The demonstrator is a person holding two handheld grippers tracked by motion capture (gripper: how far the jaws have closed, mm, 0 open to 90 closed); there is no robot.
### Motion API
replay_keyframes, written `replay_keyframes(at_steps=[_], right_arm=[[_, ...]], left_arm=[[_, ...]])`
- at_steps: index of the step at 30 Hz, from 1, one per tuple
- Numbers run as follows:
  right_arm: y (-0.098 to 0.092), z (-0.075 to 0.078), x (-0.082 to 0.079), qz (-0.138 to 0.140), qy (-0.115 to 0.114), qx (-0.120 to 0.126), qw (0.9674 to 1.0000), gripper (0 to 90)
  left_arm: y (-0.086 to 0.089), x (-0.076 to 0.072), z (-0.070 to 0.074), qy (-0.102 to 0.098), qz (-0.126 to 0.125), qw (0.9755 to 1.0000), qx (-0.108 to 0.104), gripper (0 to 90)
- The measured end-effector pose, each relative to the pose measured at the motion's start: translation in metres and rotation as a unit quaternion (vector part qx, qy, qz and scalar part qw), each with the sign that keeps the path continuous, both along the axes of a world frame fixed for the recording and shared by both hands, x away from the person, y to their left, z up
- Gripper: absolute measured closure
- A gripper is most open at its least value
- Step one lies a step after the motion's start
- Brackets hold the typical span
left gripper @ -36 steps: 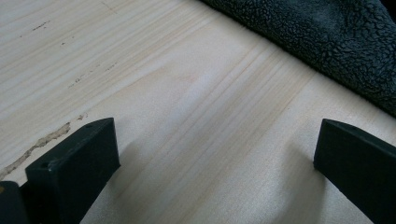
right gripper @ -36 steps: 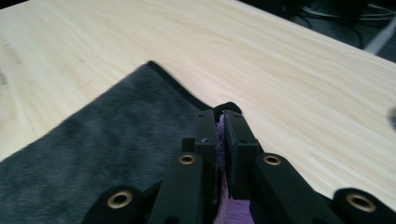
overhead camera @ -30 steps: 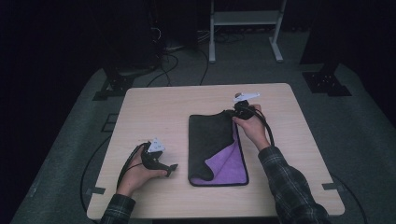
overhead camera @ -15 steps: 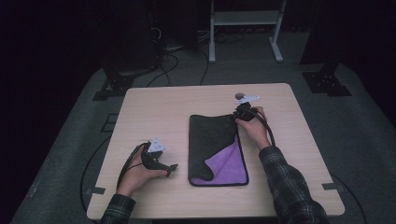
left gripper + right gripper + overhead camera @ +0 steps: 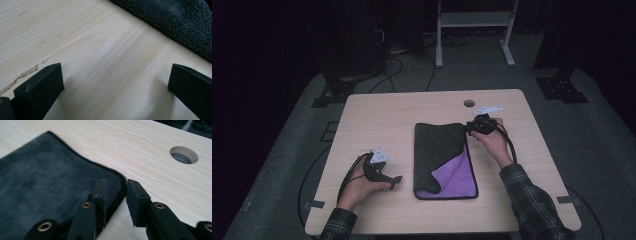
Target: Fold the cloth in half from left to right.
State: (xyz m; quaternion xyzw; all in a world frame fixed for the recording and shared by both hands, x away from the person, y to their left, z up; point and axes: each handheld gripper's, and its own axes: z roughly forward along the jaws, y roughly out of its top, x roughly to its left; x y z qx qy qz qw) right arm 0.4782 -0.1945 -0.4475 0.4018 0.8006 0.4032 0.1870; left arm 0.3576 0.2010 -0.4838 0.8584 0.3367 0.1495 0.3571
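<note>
High view, nearest you first: your left gripper [image 5: 396, 179] rests on the table [image 5: 377, 120] just beside the cloth's [image 5: 439, 150] left edge, jaws wide apart with nothing but bare wood between them, as the left gripper view confirms. The cloth lies folded at the middle of the table, dark side up, with a purple flap [image 5: 454, 176] showing at its near right corner.

Farther off, your right gripper [image 5: 469, 128] sits at the cloth's far right corner. In the right gripper view its jaws have just been opening and now stand a little apart; the corner's bound edge [image 5: 120, 185] lies in and under the gap, and the pads do not look to be pressing on it.

I judge this to be the let-go after a fold. Open a shade wider before you lift, so the pile does not snag and drag the corner out of line. Draw the gripper off away from the cloth, toward the cable hole [image 5: 469, 103], not across the fold. Keep the left gripper parked, ready to pin the near edge if the layer creeps.
</note>
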Motion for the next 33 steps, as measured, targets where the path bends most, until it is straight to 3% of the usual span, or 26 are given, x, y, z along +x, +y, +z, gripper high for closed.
replay_keyframes(at_steps=[10,18,22,28,33], right_arm=[[0.014,0.008,-0.046,0.069,0.001,0.037,0.9969,61.7],[0.031,0.003,-0.083,0.121,0.007,0.034,0.9921,52.7],[0.04,0.0,-0.099,0.147,0.02,0.048,0.9878,49.9],[0.064,-0.002,-0.116,0.194,0.035,0.075,0.9775,43.0],[0.085,-0.007,-0.12,0.216,0.038,0.07,0.9732,41.7]], left_arm=[[0.0,0.0,0.0,0.0,0.001,1.0,0.0,0.0],[0.0,0.0,0.0,0.001,0.0,1.0,0.002,0.0],[0.0,0.0,0.0,0.001,0.001,1.0,0.002,0.0],[0.0,0.0,0.0,0.001,0.001,1.0,0.001,0.0],[0.0,0.0,0.001,0.002,0.002,1.0,0.003,0.0]])
